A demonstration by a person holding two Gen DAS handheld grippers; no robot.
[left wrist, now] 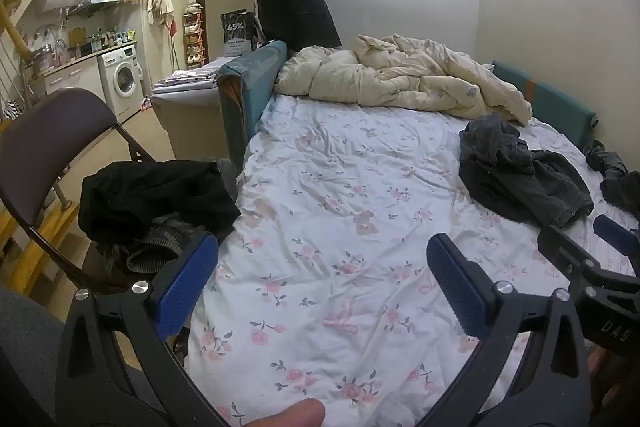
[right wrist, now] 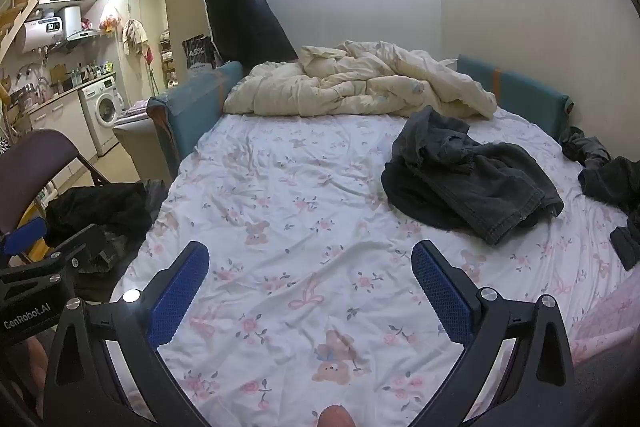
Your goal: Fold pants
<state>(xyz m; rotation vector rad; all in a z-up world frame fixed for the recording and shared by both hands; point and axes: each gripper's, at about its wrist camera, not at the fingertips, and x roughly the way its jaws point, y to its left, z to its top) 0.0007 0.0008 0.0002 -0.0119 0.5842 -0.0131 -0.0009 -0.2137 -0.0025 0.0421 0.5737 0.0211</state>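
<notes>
- Now both hand-held grippers, left (left wrist: 322, 281) and right (right wrist: 310, 287), stand wide, empty, with ribbed blue pads.
- Crumpled dark pants (right wrist: 472, 179) lie on the wrinkled floral bed (right wrist: 304, 195), well ahead.

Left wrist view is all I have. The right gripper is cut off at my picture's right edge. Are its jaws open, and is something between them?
Observer: The right gripper is wide open; only the flowered sheet shows between its pads.
Operator: Does that gripper hide anything on the bed from me?
Observer: Yes. A flat black item lies on the sheet near the bed's right side, nearer to us than the grey pants.
</notes>
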